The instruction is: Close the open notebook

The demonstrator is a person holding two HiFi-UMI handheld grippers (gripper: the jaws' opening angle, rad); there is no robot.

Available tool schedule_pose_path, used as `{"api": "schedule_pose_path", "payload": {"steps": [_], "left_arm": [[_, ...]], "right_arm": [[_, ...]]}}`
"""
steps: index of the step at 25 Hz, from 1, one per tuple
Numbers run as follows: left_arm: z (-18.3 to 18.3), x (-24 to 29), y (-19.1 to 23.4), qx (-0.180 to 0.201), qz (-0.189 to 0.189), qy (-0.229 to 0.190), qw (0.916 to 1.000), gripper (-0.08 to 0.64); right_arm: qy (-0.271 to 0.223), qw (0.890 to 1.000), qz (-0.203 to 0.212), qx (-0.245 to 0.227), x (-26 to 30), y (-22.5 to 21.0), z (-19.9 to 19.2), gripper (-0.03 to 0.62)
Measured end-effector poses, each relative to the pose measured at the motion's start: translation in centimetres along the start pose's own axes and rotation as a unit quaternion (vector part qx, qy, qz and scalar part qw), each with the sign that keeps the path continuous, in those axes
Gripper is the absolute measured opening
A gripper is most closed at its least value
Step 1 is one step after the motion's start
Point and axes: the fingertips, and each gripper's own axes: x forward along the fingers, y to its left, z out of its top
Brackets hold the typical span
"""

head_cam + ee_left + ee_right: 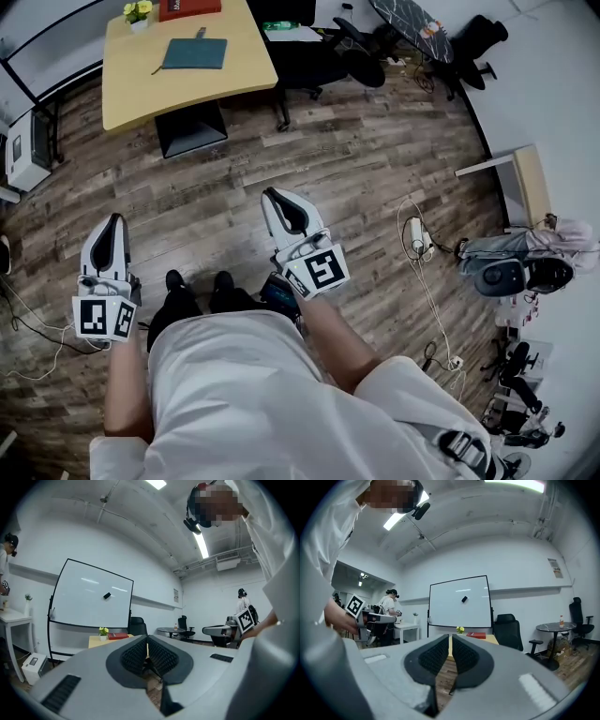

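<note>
While the person stands on the wooden floor (356, 169), each hand holds one gripper level in front of the body. The left gripper (114, 218) has its jaws pressed together, and its own view shows the ribbed pads meeting with nothing between them. The right gripper (270, 193) is the same: its jaws are together and they pinch nothing. The two grippers are side by side but apart from each other, both pointing towards the yellow desk (141, 94).

The notebook (194, 53) lies flat on this desk, far ahead of the person and well apart from both grippers. It shows a plain teal face, and from this distance I cannot tell if pages are visible. A thin strap comes out at its left side. Near the far edge of the desk stand a small plant (138, 11) with yellow flowers and, just beside it, a red book (189, 8).

Behind the desk is a whiteboard (460, 602) on a stand. A black office chair (319, 61) is to the right of the desk, and a dark round table (412, 23) is further right.
</note>
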Motion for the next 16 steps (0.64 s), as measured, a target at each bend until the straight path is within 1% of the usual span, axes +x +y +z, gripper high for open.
{"api": "schedule_pose_path", "payload": {"steps": [4,9,16], "left_arm": [[-0.7,0.3,-1.3,0.002,-0.006,0.008,1.0000,0.017],[-0.8,0.5,-2.1,-0.002,-0.007,0.008,0.9999,0.017],[-1.5,0.9,-3.8,-0.010,-0.022,0.021,0.9995,0.017]], "right_arm": [[0.002,1.000,-0.003,0.001,-0.9,-0.8,-0.5,0.023],[-0.003,1.000,-0.011,0.002,-1.5,-1.6,-0.6,0.023],[0.005,1.000,-0.021,0.015,-2.8,-2.3,-1.3,0.023]]}}
